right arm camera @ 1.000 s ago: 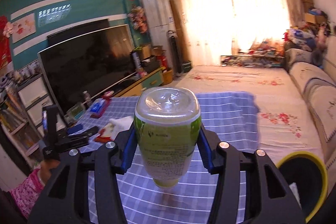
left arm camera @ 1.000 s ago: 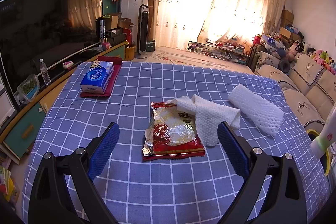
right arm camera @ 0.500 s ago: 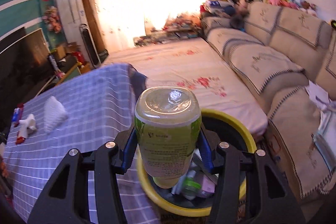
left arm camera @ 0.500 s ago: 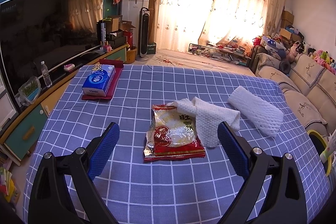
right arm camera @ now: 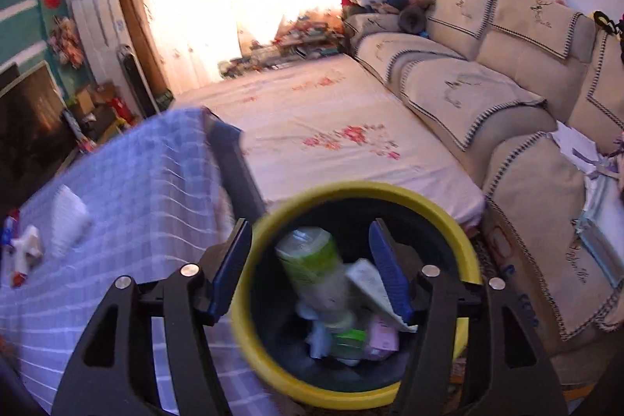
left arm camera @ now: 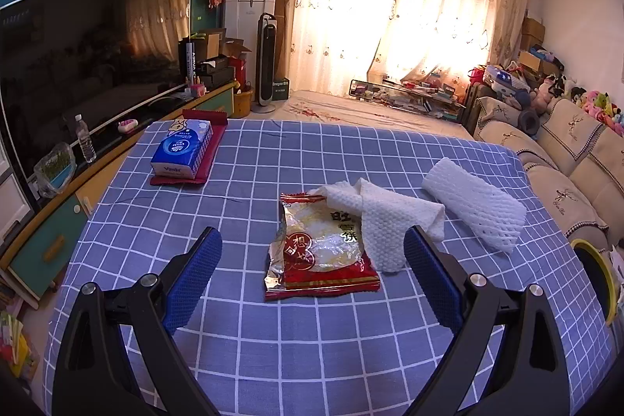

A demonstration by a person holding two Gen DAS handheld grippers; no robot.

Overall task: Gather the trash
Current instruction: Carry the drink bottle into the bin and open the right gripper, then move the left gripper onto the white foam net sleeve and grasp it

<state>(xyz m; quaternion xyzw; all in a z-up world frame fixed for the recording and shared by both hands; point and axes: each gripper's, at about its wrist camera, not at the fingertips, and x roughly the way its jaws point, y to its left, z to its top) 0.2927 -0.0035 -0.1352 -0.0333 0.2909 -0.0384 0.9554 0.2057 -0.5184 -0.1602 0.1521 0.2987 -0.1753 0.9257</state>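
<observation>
The tabletop, spread with a blue checked cloth, carries the trash not yet gathered. At its right edge, on the floor, stands the yellow-rimmed bin; the left wrist view catches only a sliver of that rim, while the right wrist view looks straight down into it.

The white foam net sleeve lies toward the right side of the cloth, its long axis running diagonally from far-left to near-right. The white paper towel sits crumpled just left of it, draped over the upper right corner of the red snack wrapper.

The left hand-held gripper hovers with its jaws spread wide and empty; the wrapper lies directly ahead between its fingers, its long side pointing away from the gripper. That makes the left hand the nearer one for the wrapper and towel.

The right hand-held gripper hangs over the bin mouth, its jaws opening with nothing pressed between them. The green-labelled bottle, blurred, is already below the rim among other trash, a thing only the right wrist view shows.
</observation>
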